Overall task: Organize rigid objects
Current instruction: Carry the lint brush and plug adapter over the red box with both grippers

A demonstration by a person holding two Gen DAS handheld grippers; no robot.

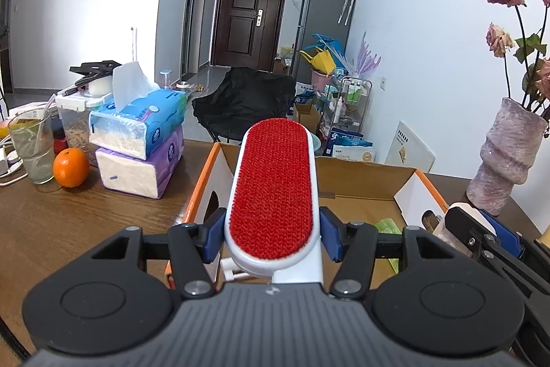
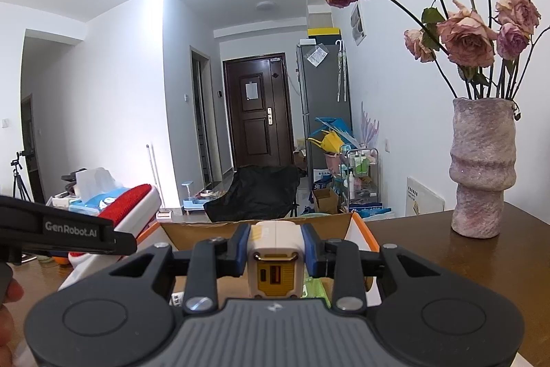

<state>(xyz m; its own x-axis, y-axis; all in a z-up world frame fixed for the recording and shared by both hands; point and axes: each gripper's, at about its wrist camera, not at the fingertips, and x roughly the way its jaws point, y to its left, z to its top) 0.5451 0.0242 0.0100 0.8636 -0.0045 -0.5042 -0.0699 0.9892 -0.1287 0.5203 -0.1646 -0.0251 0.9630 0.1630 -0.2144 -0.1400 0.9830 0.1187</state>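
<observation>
My left gripper is shut on a white lint brush with a red pad and holds it over the open cardboard box. The brush also shows in the right wrist view, at the left. My right gripper is shut on a cream and yellow charger block with two ports facing the camera, held above the same box. The right gripper also shows in the left wrist view, at the box's right side. Something green lies inside the box.
On the brown table at left stand two stacked tissue packs, an orange, a glass and a plastic container. A pink vase with dried roses stands at the right.
</observation>
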